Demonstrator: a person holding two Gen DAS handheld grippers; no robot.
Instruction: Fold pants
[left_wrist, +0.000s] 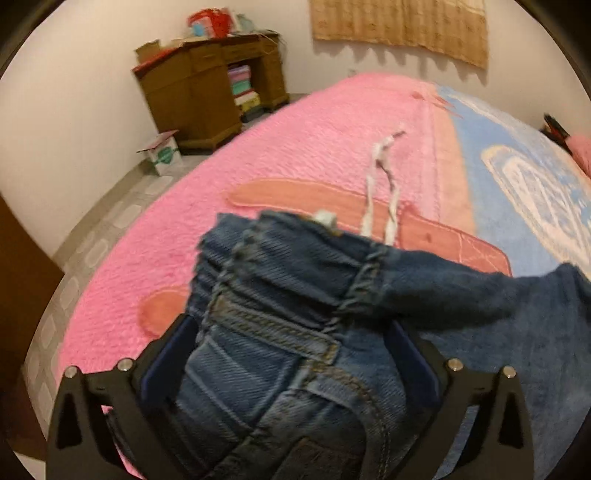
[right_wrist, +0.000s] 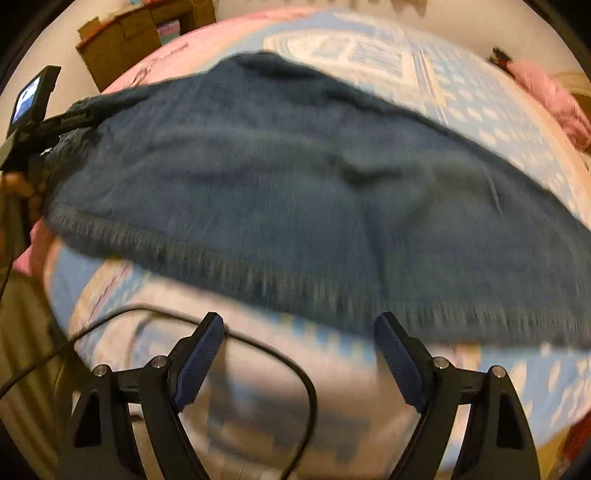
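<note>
pants: one pair of dark denim pants (left_wrist: 280, 332), lying across the bed (left_wrist: 295, 147); waistband end bunched up right in front of the left gripper (left_wrist: 291, 354), rest spreads off to the right over the blue part of the cover

left tongs: spread wide; waistband w/ belt loop sits between the fingers (left_wrist: 166, 354), but we see a gap on each side, so we read it as let go, not pinched

right tongs: right gripper (right_wrist: 299, 354) spread, nothing between the pads; hangs over the near bed edge, just short of the hem-like edge of the pants (right_wrist: 295, 206); view is v. blurred

progress: we judge an early-to-mid stage; cloth looks laid out broad and roughly flat in the right view, maybe one layer over another, but blur stops us telling how many folds are in

left to do: waistband end is still a rumpled heap, needs smoothing; at least one more fold to make a compact stack, we reckon

count, pants: 1

count, grippers: 2, one per view; the left one also shows at the left rim of the right view

count, drawstring: 2 pale cord ends (left_wrist: 380, 184) trailing from the waistband onto the pink cover

count, cable: 1 black cable (right_wrist: 280, 369) looping under the right tongs

count, room: 1 wooden desk (left_wrist: 207, 96), 1 small box (left_wrist: 162, 151) on the floor, 1 wall hanging (left_wrist: 402, 26)
</note>
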